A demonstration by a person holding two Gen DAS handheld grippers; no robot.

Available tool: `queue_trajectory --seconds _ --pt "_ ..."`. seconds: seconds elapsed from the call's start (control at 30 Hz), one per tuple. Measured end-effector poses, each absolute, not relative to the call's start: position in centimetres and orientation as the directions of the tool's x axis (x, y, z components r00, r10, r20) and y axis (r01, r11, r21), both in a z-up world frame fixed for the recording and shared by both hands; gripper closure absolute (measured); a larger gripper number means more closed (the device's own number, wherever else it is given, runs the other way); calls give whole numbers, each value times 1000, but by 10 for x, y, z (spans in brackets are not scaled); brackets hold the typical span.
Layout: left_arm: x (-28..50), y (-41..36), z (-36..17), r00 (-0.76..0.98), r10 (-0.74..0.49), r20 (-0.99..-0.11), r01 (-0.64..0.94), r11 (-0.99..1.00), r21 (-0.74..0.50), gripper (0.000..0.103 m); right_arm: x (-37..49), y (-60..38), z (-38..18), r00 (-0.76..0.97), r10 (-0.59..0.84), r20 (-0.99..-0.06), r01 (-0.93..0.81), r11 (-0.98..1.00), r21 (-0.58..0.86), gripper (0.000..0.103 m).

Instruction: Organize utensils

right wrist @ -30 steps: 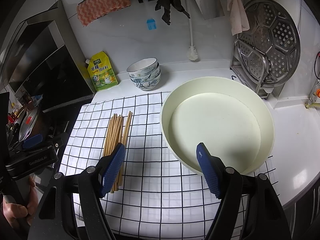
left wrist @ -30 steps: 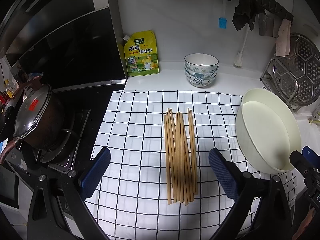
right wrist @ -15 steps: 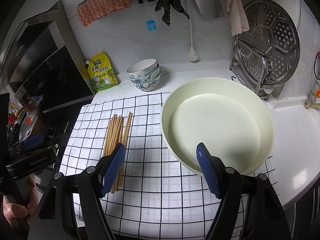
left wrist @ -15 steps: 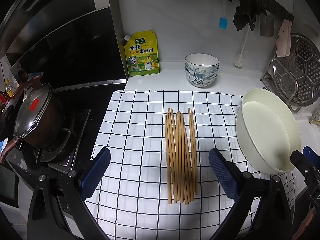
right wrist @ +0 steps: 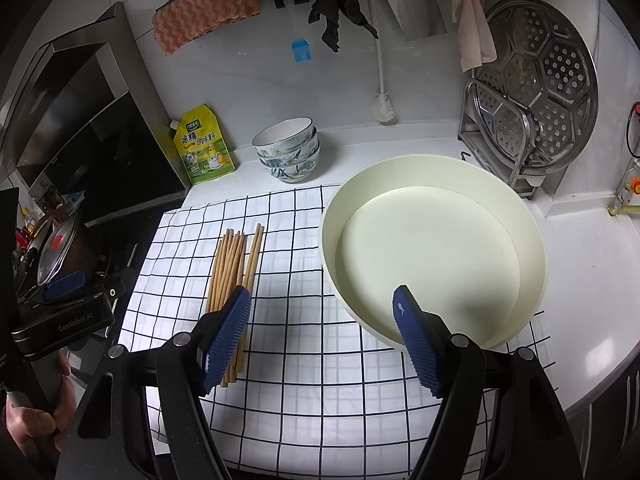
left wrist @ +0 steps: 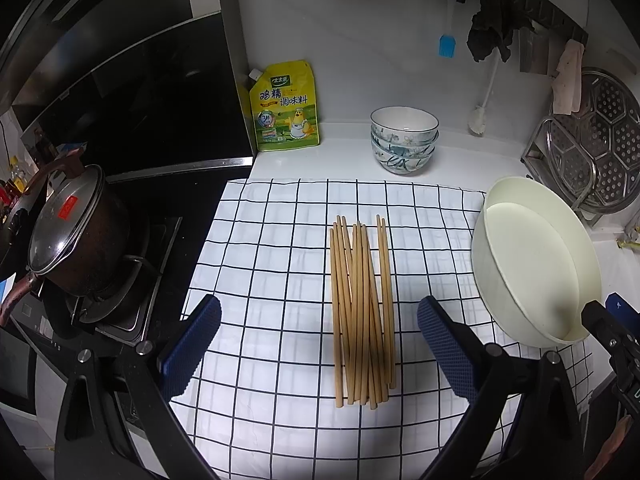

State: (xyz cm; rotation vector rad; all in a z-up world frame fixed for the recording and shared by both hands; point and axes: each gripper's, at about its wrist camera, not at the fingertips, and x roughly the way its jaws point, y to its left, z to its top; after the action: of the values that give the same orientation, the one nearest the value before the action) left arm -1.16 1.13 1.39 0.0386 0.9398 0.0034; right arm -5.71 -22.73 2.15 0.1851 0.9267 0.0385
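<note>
Several chopsticks [left wrist: 362, 312] lie bundled mid-cloth [left wrist: 280, 240] on the checked sheet, bare squares on every side. The cream basin [right wrist: 432, 256] overhangs the cloth's right edge. The left gripper [left wrist: 318, 346] hangs spread and empty above the bundle; the right gripper [right wrist: 320, 340] gapes likewise. The left tool's casing reads "GenRobot.AI".

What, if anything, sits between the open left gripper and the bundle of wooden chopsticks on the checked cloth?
Nothing visible. The left gripper hangs open over the black-and-white checked cloth, and the bundle of wooden chopsticks lies flat between its blue pads with only bare cloth around it. The large cream round basin stands off to the right, apart from them.
</note>
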Motion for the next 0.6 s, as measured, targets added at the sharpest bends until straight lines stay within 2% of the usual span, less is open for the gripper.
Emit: queue_trajectory --seconds 0.4,0.6 --pt "-12 23 9 581 28 -814 0 999 35 6 -55 -218 15 595 125 -794 33 983 179 32" --pt "-8 49 -8 560 80 -825 -46 997 65 6 -47 -197 -1 568 144 -810 0 985 175 32"
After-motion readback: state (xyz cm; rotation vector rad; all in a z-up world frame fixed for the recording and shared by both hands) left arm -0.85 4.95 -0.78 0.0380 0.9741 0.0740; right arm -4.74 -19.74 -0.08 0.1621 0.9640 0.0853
